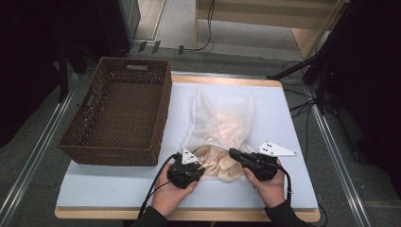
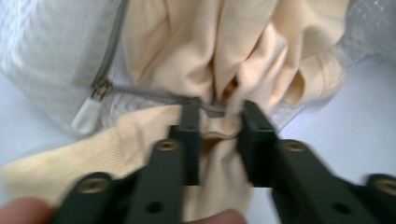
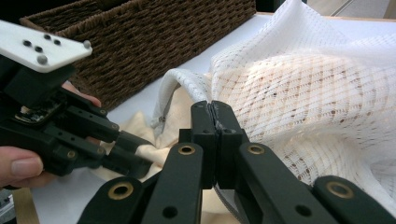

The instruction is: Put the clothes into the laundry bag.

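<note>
1. Covering most of the surface, the white table [image 1: 118,184] carries everything else, with a wooden edge showing along its near side.
2. Sitting on the table's left part, the brown wicker basket [image 1: 120,111] stands apart from the bag, its inside bare.
3. Lying at the table's middle, the white mesh laundry bag [image 1: 222,118] has its open mouth toward the person, and its grey zipper [image 2: 140,93] runs across the left gripper view with a white pull tab [image 2: 86,114] hanging at one end.
4. Spilling out of the bag's mouth onto the table, the cream-yellow cloth [image 1: 220,163] lies between the two grippers; the rest of it shows through the mesh.
5. Reaching in from the right, the right gripper [image 3: 215,116] has its jaws pressed fully together, pinching the bag's zipper edge.
6. Reaching in from the left, the left gripper [image 2: 217,133] has its jaws nipped on a fold of the cloth just at the zipper line; a little of the fabric bunches between the pads.
</note>
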The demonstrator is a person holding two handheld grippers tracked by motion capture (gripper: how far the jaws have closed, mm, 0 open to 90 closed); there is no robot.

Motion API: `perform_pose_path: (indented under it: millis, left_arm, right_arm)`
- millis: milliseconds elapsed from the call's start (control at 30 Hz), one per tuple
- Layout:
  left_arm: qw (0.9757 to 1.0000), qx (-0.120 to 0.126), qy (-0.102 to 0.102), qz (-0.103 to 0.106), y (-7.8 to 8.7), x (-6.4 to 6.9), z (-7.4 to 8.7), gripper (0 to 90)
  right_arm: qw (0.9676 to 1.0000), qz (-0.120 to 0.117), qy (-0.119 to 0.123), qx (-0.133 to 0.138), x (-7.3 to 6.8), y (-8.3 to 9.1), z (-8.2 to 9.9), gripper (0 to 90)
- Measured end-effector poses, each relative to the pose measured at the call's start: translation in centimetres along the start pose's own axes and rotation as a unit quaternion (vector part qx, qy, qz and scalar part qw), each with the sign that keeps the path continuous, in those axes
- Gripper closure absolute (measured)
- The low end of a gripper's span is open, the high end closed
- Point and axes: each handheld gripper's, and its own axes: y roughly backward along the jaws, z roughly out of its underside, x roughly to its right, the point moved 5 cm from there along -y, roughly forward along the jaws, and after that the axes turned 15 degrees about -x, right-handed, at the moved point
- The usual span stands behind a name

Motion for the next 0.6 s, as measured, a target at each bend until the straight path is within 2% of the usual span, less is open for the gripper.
perform_pose_path:
  millis: [33, 67, 133, 200, 233, 300, 333, 367, 400, 433, 500, 600]
  left_arm:
    - [1.0000, 0.000, 0.000, 0.000, 0.0, 0.0, 0.0, 80.6]
    - [0.9996, 0.019, -0.008, 0.020, 0.4, 0.8, -1.2, 80.6]
    - [0.9989, 0.031, -0.023, 0.028, 0.5, 1.7, -2.6, 81.2]
    - [0.9980, 0.049, -0.020, 0.034, 0.4, 2.0, -3.8, 81.2]
    - [0.9973, 0.064, -0.016, 0.033, 0.4, 2.0, -4.4, 81.3]
    - [0.9935, 0.111, 0.007, 0.025, 0.6, 1.7, -5.6, 81.3]
    - [0.9918, 0.126, 0.018, 0.017, 0.5, 1.5, -6.1, 81.3]
    - [0.9907, 0.135, 0.019, 0.000, 0.3, 1.2, -6.4, 81.2]
    - [0.9907, 0.134, 0.019, -0.019, -0.4, 0.8, -6.5, 81.1]
    - [0.9923, 0.120, 0.022, -0.023, -1.3, 0.4, -6.5, 80.7]
    - [0.9945, 0.101, 0.025, -0.009, -3.1, 0.0, -6.1, 80.4]
    - [0.9955, 0.094, 0.014, -0.005, -3.2, 0.4, -5.8, 76.5]
  right_arm:
    - [1.0000, 0.000, 0.000, 0.000, 0.0, 0.0, 0.0, 90.0]
    - [1.0000, -0.001, 0.000, 0.001, 0.0, 0.0, 0.0, 89.9]
    - [0.9999, -0.012, -0.003, 0.003, -0.3, 0.0, -0.2, 90.0]
    - [0.9999, -0.013, 0.001, 0.005, -0.7, 0.1, -0.5, 90.0]
    - [0.9998, -0.015, 0.004, 0.007, -0.9, 0.2, -0.6, 90.0]
    - [0.9997, -0.018, 0.006, 0.013, -1.2, 0.6, -0.9, 90.0]
    - [0.9997, -0.019, 0.007, 0.016, -1.2, 0.8, -0.9, 90.0]
    - [0.9996, -0.019, 0.007, 0.018, -1.2, 0.9, -1.0, 90.0]
    - [0.9996, -0.019, 0.006, 0.020, -1.1, 1.0, -1.0, 90.0]
    - [0.9996, -0.018, 0.004, 0.020, -1.0, 1.1, -1.0, 90.0]
    - [0.9998, -0.014, 0.002, 0.016, -0.6, 1.0, -0.8, 90.0]
    - [0.9999, -0.008, -0.003, 0.011, -0.1, 0.7, -0.4, 90.0]
